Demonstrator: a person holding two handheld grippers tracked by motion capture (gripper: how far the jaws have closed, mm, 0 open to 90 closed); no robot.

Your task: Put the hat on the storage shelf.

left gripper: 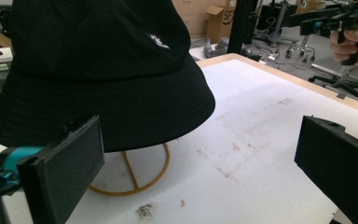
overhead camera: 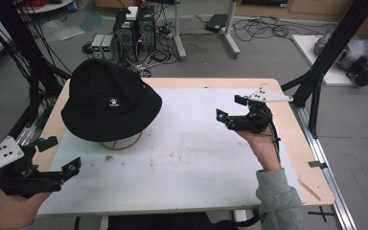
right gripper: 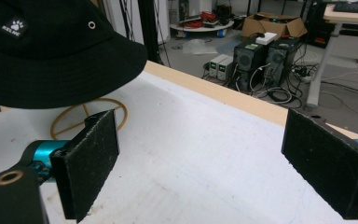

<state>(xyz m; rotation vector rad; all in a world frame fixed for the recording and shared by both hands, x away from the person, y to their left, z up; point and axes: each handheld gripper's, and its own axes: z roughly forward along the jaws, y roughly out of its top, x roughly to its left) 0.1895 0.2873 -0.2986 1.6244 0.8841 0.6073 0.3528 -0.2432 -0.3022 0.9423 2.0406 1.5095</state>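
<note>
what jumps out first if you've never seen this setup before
A black bucket hat dominates the table's far left, perched on a wire stand whose yellow ring base rests on the white mat. Two hand-held grippers flank it with jaws wide open and empty: the left gripper at the near left corner, the right gripper raised over the right side.

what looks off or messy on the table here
Nothing is damaged or spilled. The black bucket hat sits level on its wire stand. The only blemish is a small dark smudge of dirt on the white table surface near the stand's ring, plus faint scuff marks further along.
</note>
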